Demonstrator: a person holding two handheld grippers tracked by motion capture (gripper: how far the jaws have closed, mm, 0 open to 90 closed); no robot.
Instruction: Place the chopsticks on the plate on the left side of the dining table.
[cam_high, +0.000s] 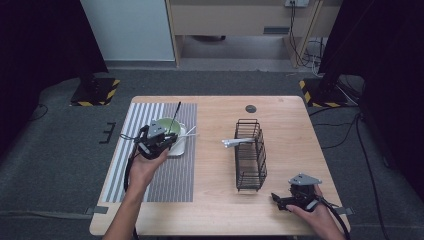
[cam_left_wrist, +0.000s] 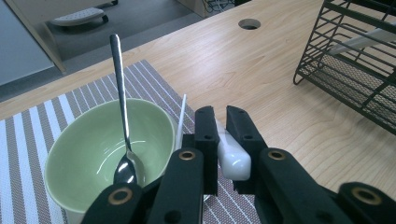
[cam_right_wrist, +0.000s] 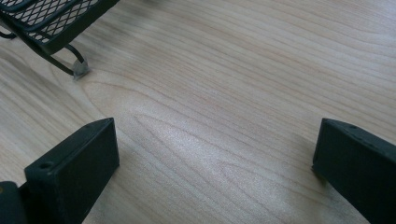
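Over on the left, the left gripper is clamped on a white plastic spoon handle just right of the pale green bowl with a metal spoon on the striped placemat. Black wire basket sits mid-table, and near right, the right gripper rests with jaws wide apart.

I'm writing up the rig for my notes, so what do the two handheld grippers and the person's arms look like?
Both are black two-jaw tools. The left gripper has blocky black jaws on arms with brass-coloured pivot rings. The right gripper has plain, square-ended black jaws. Each carries a grey three-cornered plate on top and trails a black cable. The person's forearms are bare, with no sleeves in sight.
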